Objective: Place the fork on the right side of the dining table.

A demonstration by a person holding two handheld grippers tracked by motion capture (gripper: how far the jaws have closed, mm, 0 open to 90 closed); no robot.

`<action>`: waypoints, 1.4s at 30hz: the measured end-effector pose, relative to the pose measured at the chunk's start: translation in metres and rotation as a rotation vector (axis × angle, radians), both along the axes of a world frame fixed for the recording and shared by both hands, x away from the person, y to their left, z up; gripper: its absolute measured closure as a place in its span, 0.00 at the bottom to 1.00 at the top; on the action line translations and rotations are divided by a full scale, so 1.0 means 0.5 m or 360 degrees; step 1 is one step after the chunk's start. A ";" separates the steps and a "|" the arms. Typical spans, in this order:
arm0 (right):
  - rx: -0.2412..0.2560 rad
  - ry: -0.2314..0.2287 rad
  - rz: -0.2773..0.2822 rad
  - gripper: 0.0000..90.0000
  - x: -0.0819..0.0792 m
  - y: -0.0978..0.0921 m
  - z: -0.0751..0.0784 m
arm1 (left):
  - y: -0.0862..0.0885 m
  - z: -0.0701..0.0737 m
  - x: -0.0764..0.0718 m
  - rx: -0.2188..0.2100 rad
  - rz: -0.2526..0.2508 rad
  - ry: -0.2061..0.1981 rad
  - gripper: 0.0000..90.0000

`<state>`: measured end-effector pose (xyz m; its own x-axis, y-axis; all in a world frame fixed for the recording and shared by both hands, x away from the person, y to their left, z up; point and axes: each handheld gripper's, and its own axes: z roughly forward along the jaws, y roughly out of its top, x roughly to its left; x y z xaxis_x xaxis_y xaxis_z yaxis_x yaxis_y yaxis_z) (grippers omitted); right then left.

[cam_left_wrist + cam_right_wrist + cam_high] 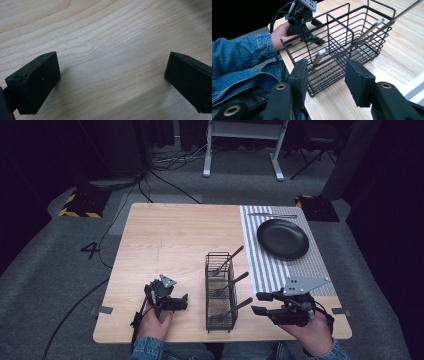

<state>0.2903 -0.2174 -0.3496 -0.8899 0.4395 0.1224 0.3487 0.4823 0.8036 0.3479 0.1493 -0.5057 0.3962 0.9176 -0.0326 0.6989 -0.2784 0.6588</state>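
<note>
1. Wire caddy (221,292), black, three compartments, stands lower centre of high view on wood table (165,245); one utensil per compartment, handles leaning toward upper right.
2. Nearest utensil (238,306) in the bottom compartment; its handle end sticks out over the caddy rim, close to the R gripper (261,303); in right gripper view the same handle (320,56) sits centre frame, just beyond the jaws.
3. R gripper: jaws spread apart, nothing between them; aimed at caddy from lower right of high view; not touching yet, as far as I can tell.
4. L gripper (184,301): lower left of caddy in high view, resting low over the table; left gripper view has the jaws wide apart w/ bare wood between; holding nothing.
5. Black plate (283,238) on striped mat (280,270), upper right of high view; one more utensil (272,215) lies above the plate.
6. Handling, my read: utensil is metal, stiff, light, thin & smooth, so prob. slippery in flat pads; take it on the exposed handle near the end, pinch across the flat faces, lift along its lean to clear the wires.
7. Caddy looks light; could drag or tip if utensil snags; L gripper well placed to steady it.
</note>
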 end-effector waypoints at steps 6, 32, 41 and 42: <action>-0.0016 0.0028 0.0030 0.64 0.006 0.016 0.000 | 0.000 0.000 0.000 -0.0001 0.0000 0.0000 0.00; -0.0031 0.0088 0.0064 0.90 0.013 0.036 0.004 | 0.000 0.000 0.000 -0.0001 -0.0002 0.0000 0.00; -0.0028 0.0064 0.0073 0.96 0.008 0.037 0.011 | 0.000 0.000 0.000 0.0000 -0.0002 0.0000 0.00; -0.0032 0.0062 0.0072 0.96 0.007 0.038 0.011 | 0.000 0.000 0.000 0.0001 0.0000 0.0000 0.00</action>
